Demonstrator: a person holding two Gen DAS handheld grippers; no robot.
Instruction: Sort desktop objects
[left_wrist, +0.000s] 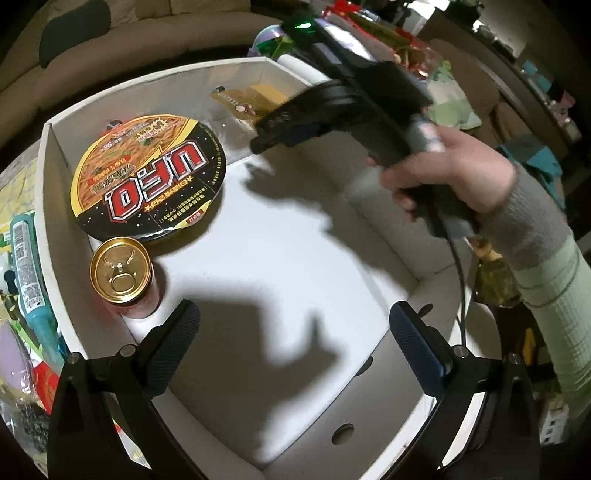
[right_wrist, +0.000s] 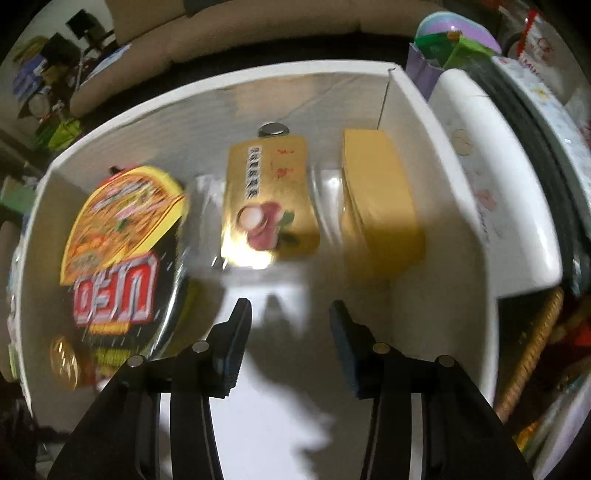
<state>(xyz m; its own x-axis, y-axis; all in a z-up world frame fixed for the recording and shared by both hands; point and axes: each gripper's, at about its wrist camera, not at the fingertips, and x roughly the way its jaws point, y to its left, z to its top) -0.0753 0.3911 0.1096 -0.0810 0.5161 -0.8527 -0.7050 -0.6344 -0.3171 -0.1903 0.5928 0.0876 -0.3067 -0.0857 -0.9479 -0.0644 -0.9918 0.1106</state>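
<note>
White box (left_wrist: 280, 266), open top, fills both views; its far wall (right_wrist: 229, 79) curves across the right wrist view. Beige sofa (left_wrist: 122, 48) sits behind the box. Clutter of packets and bags lies outside the box on both sides.

Inside the box, biggest item: round noodle bowl (left_wrist: 147, 177) with "UFO" on its lid, in the left far corner, lid facing up. Same noodle bowl (right_wrist: 122, 254) is blurred in the right wrist view. Yellow box (right_wrist: 380, 206) lies near the right wall, flat on the floor. Gold pouch (right_wrist: 269, 199) with a dark cap lies between the noodle bowl and the yellow box, cap pointing to the far wall, apart from both. Gold-topped can (left_wrist: 123, 273) stands upright just beside the noodle bowl on its near side, close to the left wall; touching or not, cannot tell.

Right gripper (left_wrist: 275, 131), held by the right hand (left_wrist: 447, 177), hangs over the box floor near the gold pouch. From its own camera the right gripper (right_wrist: 290, 321) has jaws apart, nothing between them, pointing at the bare floor in front of the pouch.

Left gripper (left_wrist: 293, 325) is over the near part of the box, jaws wide apart, empty, can off to its left.
</note>
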